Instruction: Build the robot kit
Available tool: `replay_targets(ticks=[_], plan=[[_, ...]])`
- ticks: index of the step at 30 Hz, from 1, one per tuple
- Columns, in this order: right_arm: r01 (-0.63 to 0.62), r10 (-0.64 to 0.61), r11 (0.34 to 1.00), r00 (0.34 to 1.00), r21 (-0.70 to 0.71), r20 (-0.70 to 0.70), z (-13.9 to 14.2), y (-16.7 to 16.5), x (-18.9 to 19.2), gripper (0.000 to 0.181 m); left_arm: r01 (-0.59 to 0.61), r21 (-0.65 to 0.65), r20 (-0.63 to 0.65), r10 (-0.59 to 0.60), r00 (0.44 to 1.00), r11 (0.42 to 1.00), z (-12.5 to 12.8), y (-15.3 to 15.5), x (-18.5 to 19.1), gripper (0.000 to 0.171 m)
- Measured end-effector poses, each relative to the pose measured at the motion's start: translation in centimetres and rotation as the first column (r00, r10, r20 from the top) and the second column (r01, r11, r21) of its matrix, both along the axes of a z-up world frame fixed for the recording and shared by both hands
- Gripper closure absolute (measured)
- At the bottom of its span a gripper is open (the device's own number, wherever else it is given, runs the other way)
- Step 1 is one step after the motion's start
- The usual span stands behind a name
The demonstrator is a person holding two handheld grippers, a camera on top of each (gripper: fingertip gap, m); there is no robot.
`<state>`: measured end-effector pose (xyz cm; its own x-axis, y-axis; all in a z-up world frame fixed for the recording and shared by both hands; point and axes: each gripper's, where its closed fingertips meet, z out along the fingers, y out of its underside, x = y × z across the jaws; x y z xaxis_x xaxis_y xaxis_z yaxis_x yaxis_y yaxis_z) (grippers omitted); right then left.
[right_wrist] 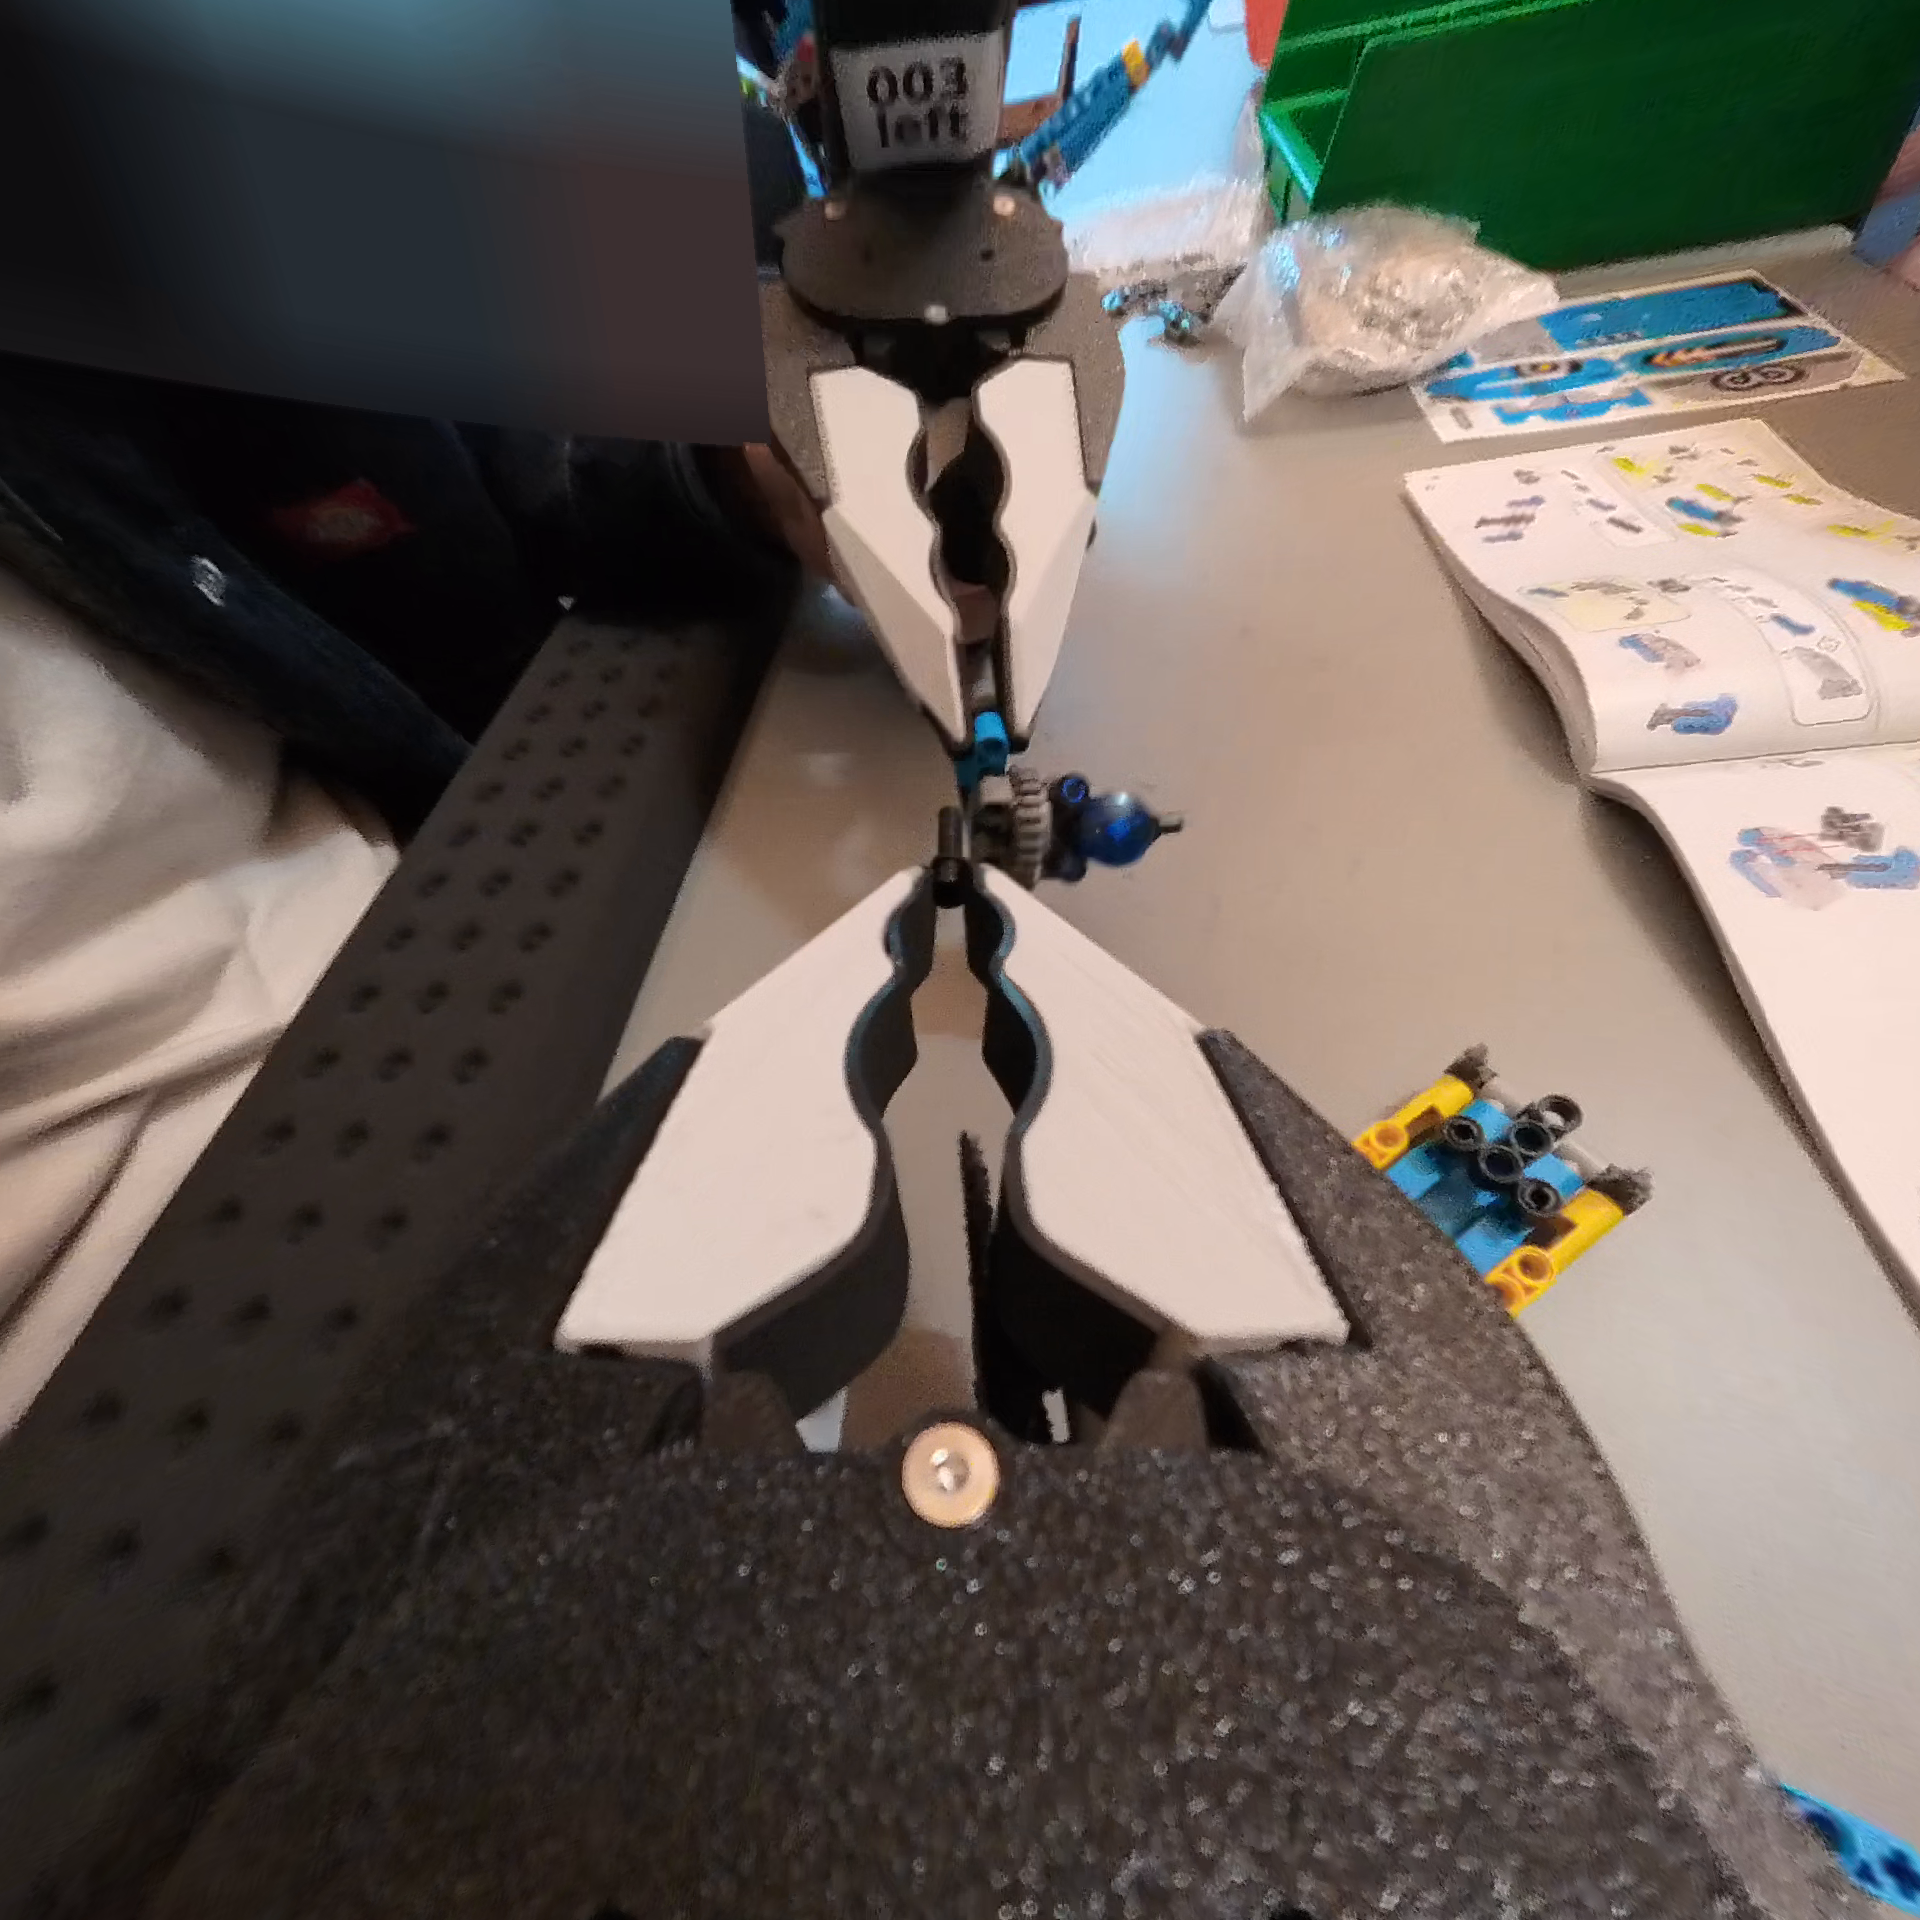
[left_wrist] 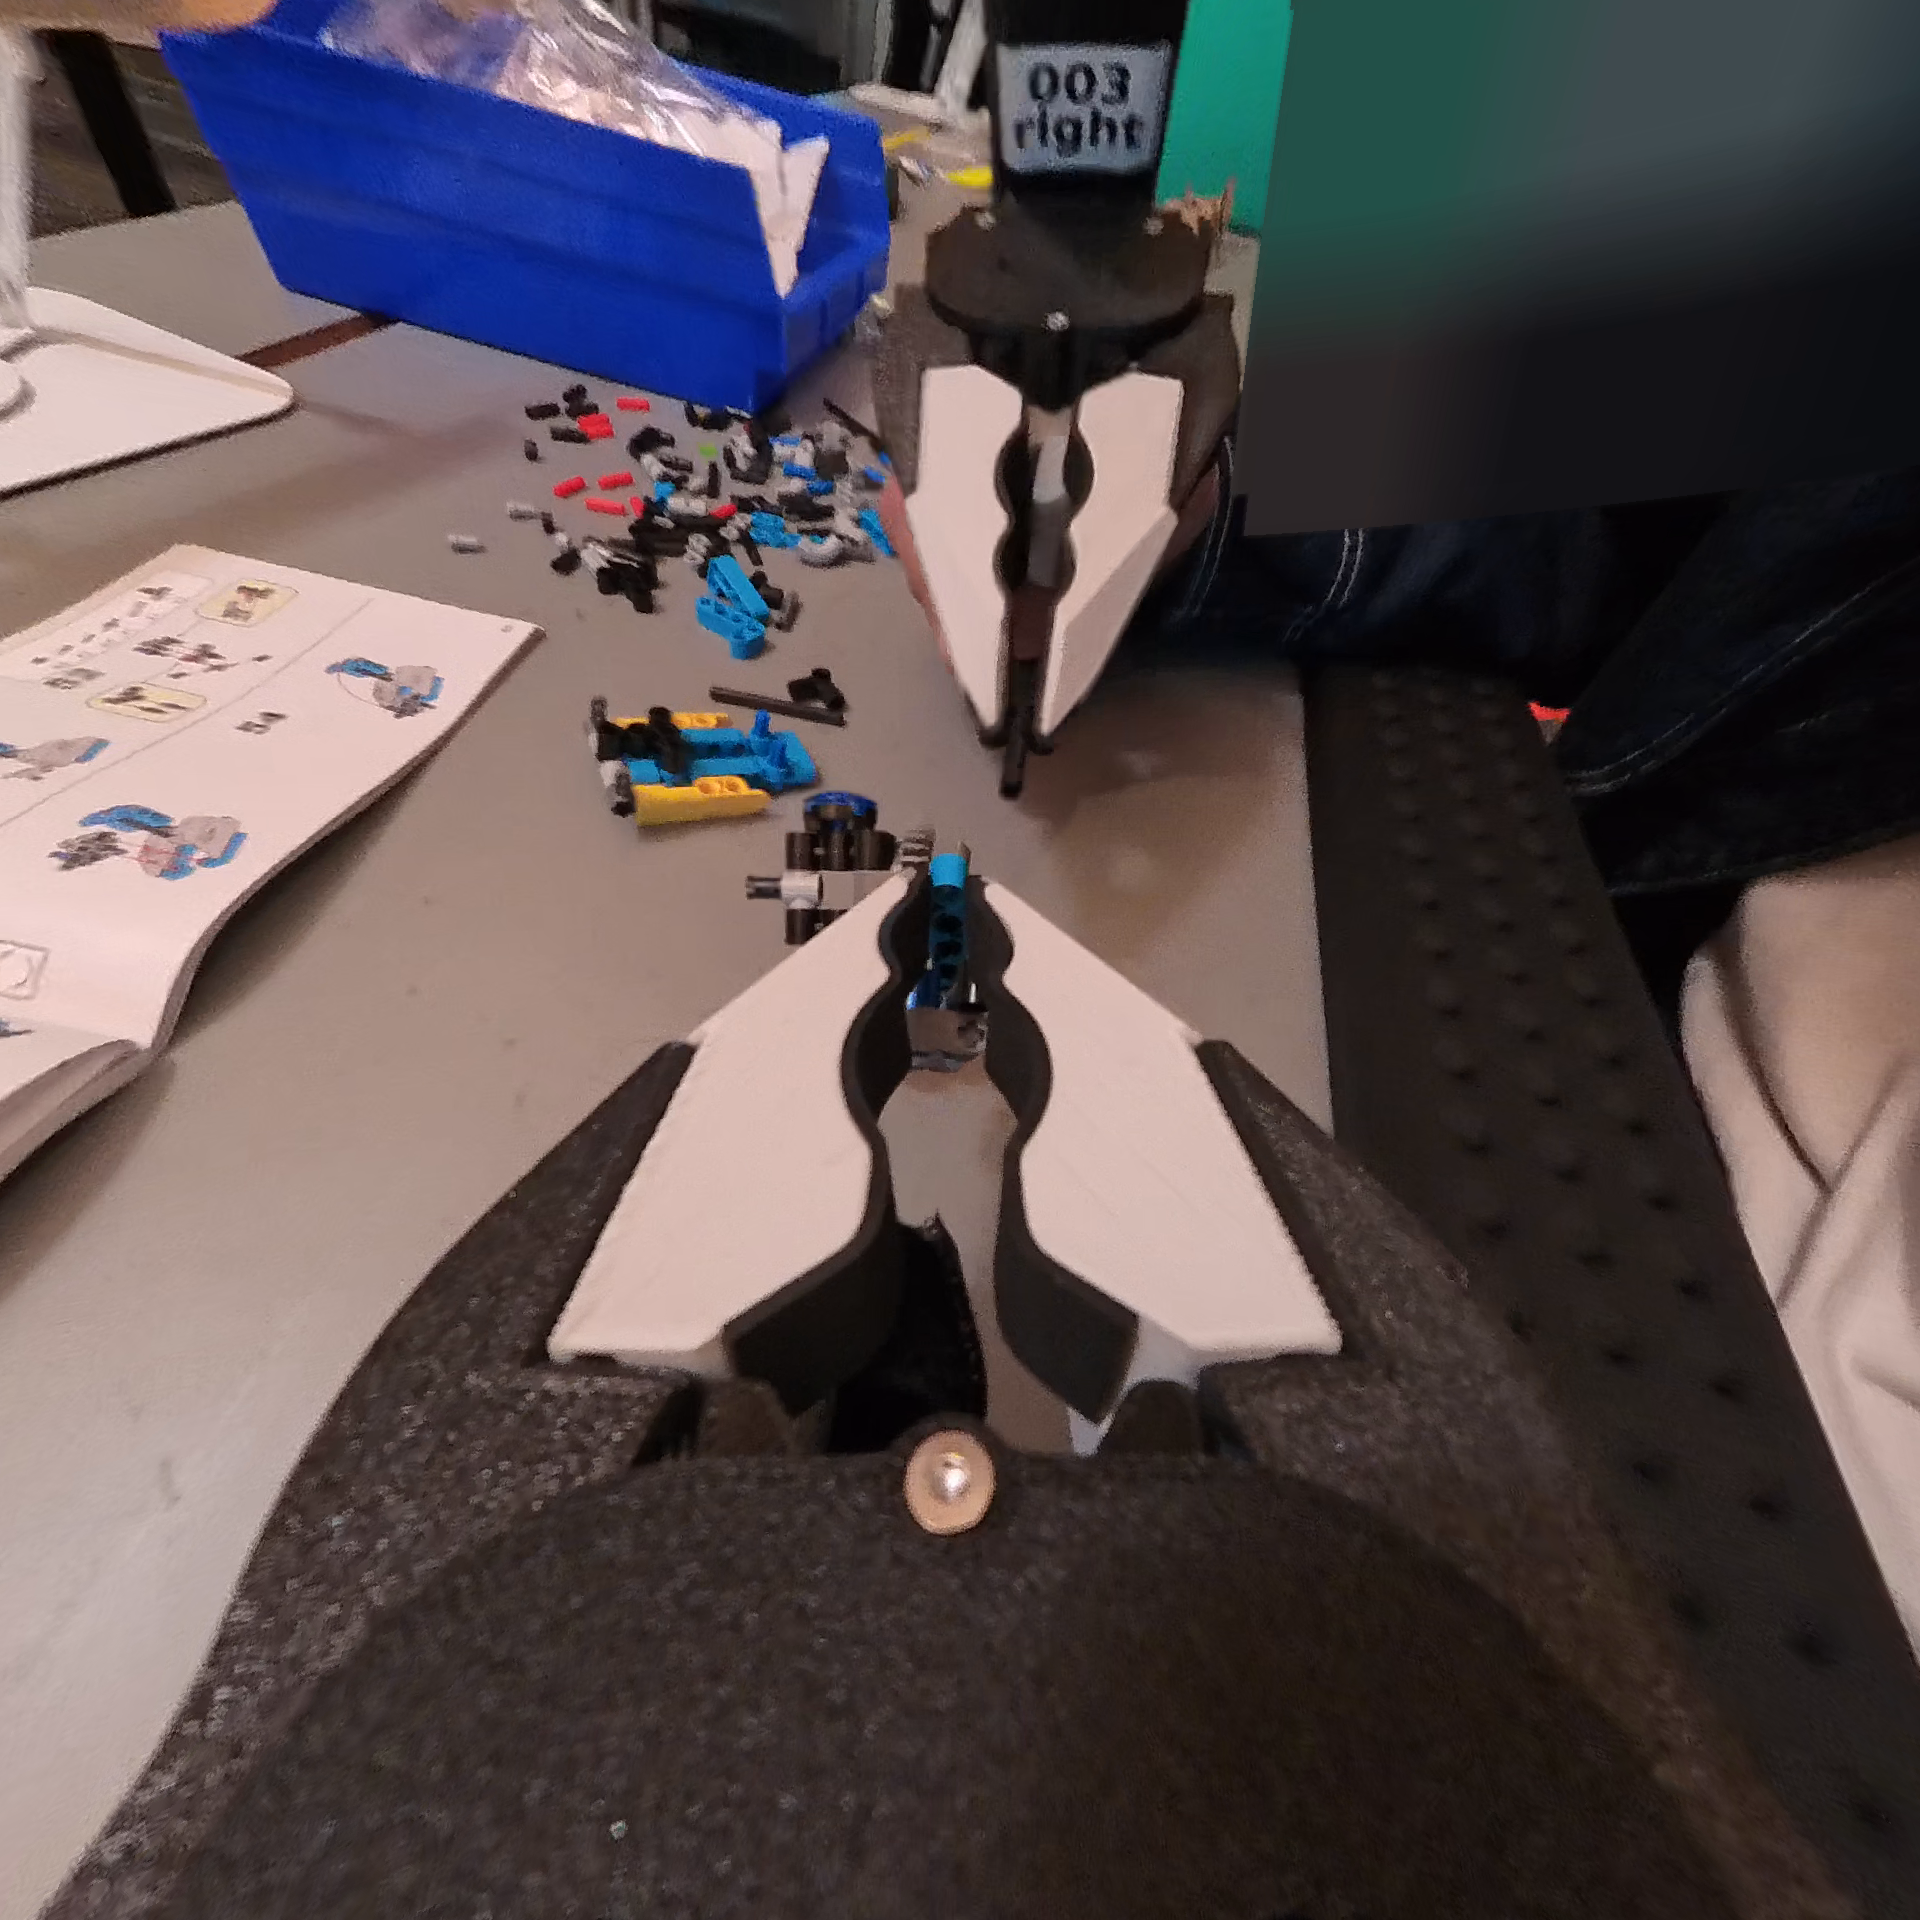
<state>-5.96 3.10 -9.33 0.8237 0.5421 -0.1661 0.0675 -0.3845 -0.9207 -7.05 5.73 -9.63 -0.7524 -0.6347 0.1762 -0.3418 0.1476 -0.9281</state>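
Two hand-held grippers face each other tip to tip over a grey table [left_wrist: 312, 1195], near its front edge.

1. Left gripper [left_wrist: 940, 883]: jaws closed on a small brick assembly [left_wrist: 940, 935]. A blue holed beam runs lengthwise between the jaws; a gear, black connectors and a dark blue rounded piece hang off the tip on the booklet side. Seen from opposite, the same assembly [right_wrist: 1039, 816] juts from the left gripper [right_wrist: 982, 732] toward the right one.

2. Right gripper [right_wrist: 951, 883]: jaws pinched on a thin black pin [right_wrist: 949, 862], long axis in line with the jaws, free end pointing at the assembly. In the left wrist view the right gripper [left_wrist: 1013, 727] holds the black pin [left_wrist: 1013, 764] pointing down toward the table. Pin tip and assembly lie just beside one another; whether they touch cannot be told.

3. Yellow-and-blue sub-assembly [left_wrist: 696, 764]: flat on the table, just beside both gripper tips, held by neither.

4. Loose pile of small parts [left_wrist: 707, 499]: black, grey, red and blue, farther back.

5. Open instruction booklet [left_wrist: 208, 748]: lying beside the sub-assembly.

6. Blue bin [left_wrist: 540, 218]: behind the pile, holding clear plastic bags.

7. Sticker sheet [right_wrist: 1652, 353] and a clear bag [right_wrist: 1361, 301]: far side, before a green box [right_wrist: 1610, 135].

8. Black perforated strip [left_wrist: 1507, 1091]: along the table's front edge, a person seated behind it.
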Motion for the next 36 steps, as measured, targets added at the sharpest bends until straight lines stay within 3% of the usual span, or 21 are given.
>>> replay_targets(ticks=[3,5,9,11,13,16,20,27,32,36], plan=[[0.001,-0.003,0.999,0.999,-0.038,-0.054,0.1,0.1,-0.1,0.176,0.012,0.148,-0.024,-0.009,1.000,0.989,-2.2,-0.4,-0.1,0.165],[0.059,-0.059,0.997,0.998,-0.044,0.001,-0.6,0.5,1.1,0.176,0.016,0.232,-0.028,-0.009,1.000,0.973,-3.3,-0.7,-0.2,0.165],[0.040,-0.040,0.999,0.997,0.003,0.067,-0.7,0.7,0.2,0.176,0.071,0.201,-0.083,-0.055,0.995,0.977,-3.5,-1.2,-1.0,0.164],[0.052,-0.064,0.997,0.975,0.062,0.212,-1.0,0.9,0.3,0.175,0.065,0.209,-0.074,-0.051,0.996,0.976,-3.4,-1.2,-0.9,0.156],[0.038,-0.089,0.989,0.926,0.143,0.368,-0.8,1.0,0.2,0.176,0.054,0.165,-0.059,-0.045,0.997,0.985,-2.5,-1.3,-0.8,0.143],[0.019,-0.135,0.965,0.890,0.261,0.435,0.9,1.1,-0.7,0.176,0.038,-0.038,-0.086,-0.041,0.995,0.999,-0.2,-1.2,-0.4,0.143],[-0.025,-0.162,0.948,0.821,0.318,0.548,1.3,1.1,-1.2,0.176,0.096,-0.272,-0.136,-0.137,0.981,0.957,1.9,-1.8,-1.1,0.148],[-0.075,-0.145,0.941,0.790,0.329,0.596,1.6,0.9,-2.4,0.175,0.128,-0.288,-0.140,-0.174,0.975,0.949,1.8,-2.5,-1.5,0.167],[-0.045,-0.154,0.937,0.837,0.347,0.524,2.1,0.9,-2.3,0.175,0.133,-0.270,-0.070,-0.157,0.985,0.954,2.4,-2.5,-1.5,0.168],[0.042,-0.080,0.963,0.988,0.267,0.134,4.2,0.6,-2.3,0.158,0.140,-0.321,0.054,-0.129,0.990,0.937,4.5,-2.1,-1.5,0.168]])
